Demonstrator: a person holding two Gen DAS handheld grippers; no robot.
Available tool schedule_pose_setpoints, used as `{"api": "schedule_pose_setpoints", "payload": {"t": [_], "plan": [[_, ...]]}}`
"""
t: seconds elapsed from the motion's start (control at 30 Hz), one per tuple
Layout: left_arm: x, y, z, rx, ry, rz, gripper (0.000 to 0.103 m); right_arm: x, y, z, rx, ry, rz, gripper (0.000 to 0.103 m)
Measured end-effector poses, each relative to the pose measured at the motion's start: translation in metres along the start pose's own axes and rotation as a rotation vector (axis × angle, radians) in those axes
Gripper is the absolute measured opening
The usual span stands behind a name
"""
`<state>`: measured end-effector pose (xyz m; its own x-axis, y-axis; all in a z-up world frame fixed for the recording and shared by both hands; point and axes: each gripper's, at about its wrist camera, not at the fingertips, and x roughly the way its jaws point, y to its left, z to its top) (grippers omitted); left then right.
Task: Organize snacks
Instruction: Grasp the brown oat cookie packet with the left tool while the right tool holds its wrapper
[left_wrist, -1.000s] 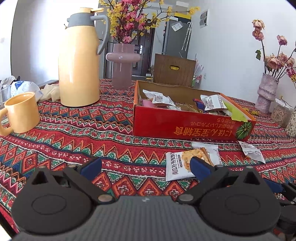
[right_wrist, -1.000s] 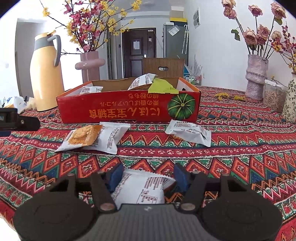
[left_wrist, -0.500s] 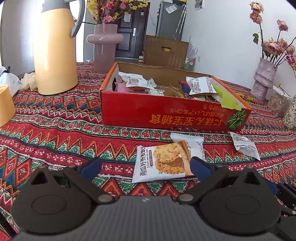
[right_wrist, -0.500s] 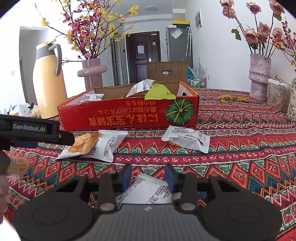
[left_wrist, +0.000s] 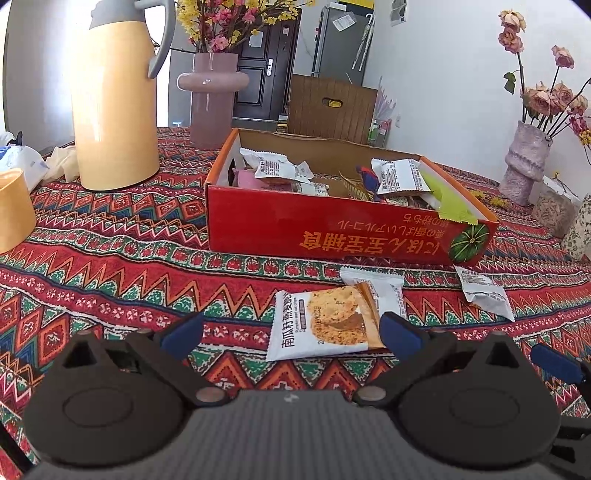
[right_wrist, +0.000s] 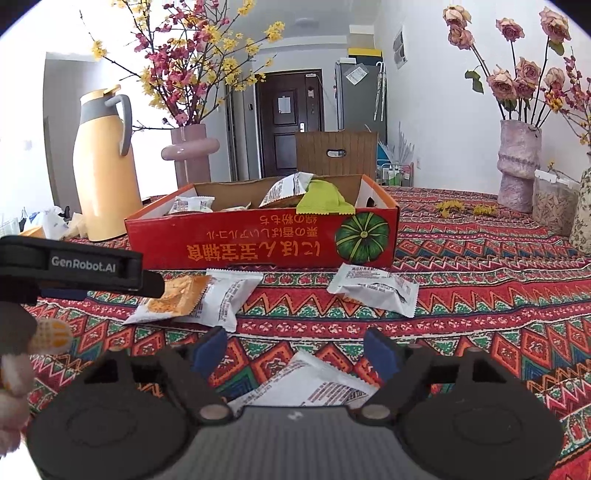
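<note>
- The left tool hovers low over the patterned tabletop, fingers spread wide, holding nothing.
- A cookie packet lies flat between its fingertips, long axis running toward the red box, printed face up, partly overlapping a white packet.
- The right tool also stands wide apart above a white snack packet, which lies flat; its far corner seems to point at the box, though the tool body hides its near end.
- Another white packet rests just before the box's front wall.
</note>
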<state>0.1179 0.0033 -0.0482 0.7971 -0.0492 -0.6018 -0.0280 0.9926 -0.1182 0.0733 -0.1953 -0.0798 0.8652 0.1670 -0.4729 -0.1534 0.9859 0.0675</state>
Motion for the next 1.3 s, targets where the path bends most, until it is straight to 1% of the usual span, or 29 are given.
{"api": "schedule_pose_setpoints", "payload": {"t": [0.07,0.23,0.33,0.4,0.43,0.5,0.57,0.9,1.13,1.23,1.3], "plan": [[-0.004,0.003,-0.002,-0.005,-0.004,-0.008,0.103,-0.004,0.001,0.000,0.002,0.011,-0.024,0.084],[-0.012,0.008,-0.007,-0.013,-0.013,-0.026,0.103,-0.001,0.000,-0.010,0.024,0.079,-0.080,0.083],[-0.016,0.012,-0.009,-0.020,-0.016,-0.027,0.103,0.002,0.001,-0.014,0.022,0.105,-0.093,0.078],[-0.018,0.014,-0.009,-0.025,-0.018,-0.025,0.103,0.002,0.002,-0.017,0.018,0.115,-0.096,0.065],[-0.018,0.015,-0.009,-0.027,-0.018,-0.024,0.103,0.001,0.003,-0.017,0.016,0.111,-0.093,0.063],[-0.016,0.015,-0.008,-0.029,-0.016,-0.022,0.103,0.000,0.003,-0.017,0.016,0.105,-0.087,0.047],[-0.013,0.013,-0.008,-0.025,-0.010,-0.020,0.103,-0.001,0.001,-0.017,0.021,0.100,-0.077,0.044],[0.019,-0.011,0.005,-0.002,0.039,-0.003,0.103,0.006,-0.021,0.001,0.049,0.022,-0.045,0.043],[0.049,-0.021,0.010,-0.013,0.115,0.048,0.103,0.022,-0.040,0.008,0.075,0.007,-0.036,0.043],[0.053,-0.017,0.010,-0.039,0.124,0.046,0.103,0.027,-0.044,0.010,0.078,0.006,-0.033,0.043],[0.053,-0.015,0.010,-0.044,0.118,0.043,0.099,0.029,-0.044,0.010,0.079,0.007,-0.028,0.043]]}}
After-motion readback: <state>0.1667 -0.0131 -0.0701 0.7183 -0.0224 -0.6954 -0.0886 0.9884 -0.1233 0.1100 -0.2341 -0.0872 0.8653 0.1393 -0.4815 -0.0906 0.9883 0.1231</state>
